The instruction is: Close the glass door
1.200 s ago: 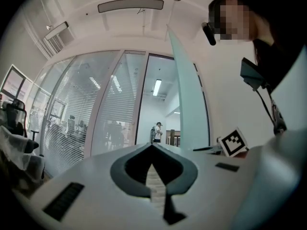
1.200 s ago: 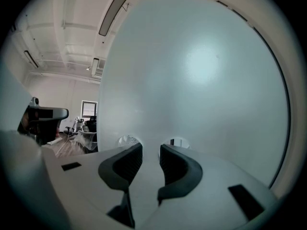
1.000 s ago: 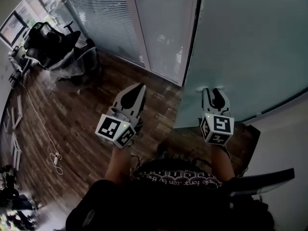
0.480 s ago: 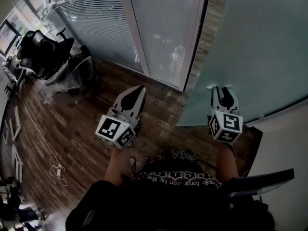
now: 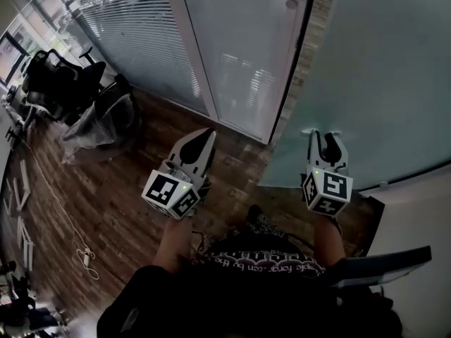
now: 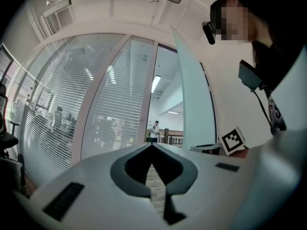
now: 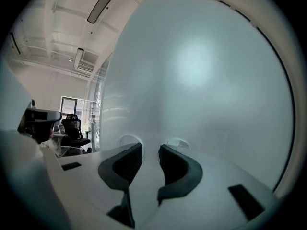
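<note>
The frosted glass door (image 5: 380,69) fills the right of the head view, its free edge standing beside the doorway gap (image 5: 301,55). My right gripper (image 5: 325,136) is open, with nothing between the jaws. Its fingertips (image 7: 128,152) are at the door's surface (image 7: 201,80), where their reflections show. My left gripper (image 5: 205,135) is shut and empty. It hangs in the air left of the door, pointing at the glass partition (image 5: 232,55). In the left gripper view that gripper (image 6: 151,145) faces the doorway, with the door's edge (image 6: 194,95) to its right.
A glass wall with blinds (image 5: 134,27) runs left of the doorway. Black office chairs (image 5: 60,90) and a plastic-covered one (image 5: 106,115) stand at the left on the wood floor (image 5: 120,174). A cable (image 5: 63,210) lies on the floor. A person (image 6: 154,131) stands far beyond the doorway.
Both grippers have moved forward with the person. The right one has stayed against the door, which has shifted with it. The left stays shut in the air.
</note>
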The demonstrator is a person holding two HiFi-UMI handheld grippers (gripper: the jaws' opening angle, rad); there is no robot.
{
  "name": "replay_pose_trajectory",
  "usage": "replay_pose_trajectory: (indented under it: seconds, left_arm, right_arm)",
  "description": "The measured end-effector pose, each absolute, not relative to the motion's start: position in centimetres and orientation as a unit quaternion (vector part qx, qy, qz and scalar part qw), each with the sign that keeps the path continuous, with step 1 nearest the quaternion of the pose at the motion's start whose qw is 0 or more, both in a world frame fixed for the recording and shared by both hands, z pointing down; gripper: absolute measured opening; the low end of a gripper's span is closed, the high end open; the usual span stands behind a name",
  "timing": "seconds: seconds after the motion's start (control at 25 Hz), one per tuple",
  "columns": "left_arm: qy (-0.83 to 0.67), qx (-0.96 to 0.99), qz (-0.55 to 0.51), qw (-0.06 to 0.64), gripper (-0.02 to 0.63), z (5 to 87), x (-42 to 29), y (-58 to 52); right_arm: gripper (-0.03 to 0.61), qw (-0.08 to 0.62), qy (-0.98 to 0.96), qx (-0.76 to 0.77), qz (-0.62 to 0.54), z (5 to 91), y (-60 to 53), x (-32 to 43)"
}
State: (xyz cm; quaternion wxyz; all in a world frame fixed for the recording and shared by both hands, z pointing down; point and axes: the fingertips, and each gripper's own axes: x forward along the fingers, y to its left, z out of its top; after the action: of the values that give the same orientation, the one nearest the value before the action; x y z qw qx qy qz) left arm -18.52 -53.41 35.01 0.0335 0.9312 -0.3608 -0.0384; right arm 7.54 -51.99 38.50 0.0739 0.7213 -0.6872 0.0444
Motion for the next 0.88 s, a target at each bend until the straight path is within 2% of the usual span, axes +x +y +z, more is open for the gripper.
replay_pose_trajectory:
  seconds: [0.48,0.88]
  left_arm:
    - [-0.345,0.937,-0.055,0.016,-0.009,33.5,-13.0,-60.2]
    - [-0.356,0.932,-0.061,0.03,-0.009,34.1,-12.6,-65.7]
  right_arm:
    - [0.112,0.072,-0.697,0.712,0.045,38.2,-58.5,9.3]
    - [0.112,0.065,-0.686,0.723,0.043,38.4,-63.8,11.2]
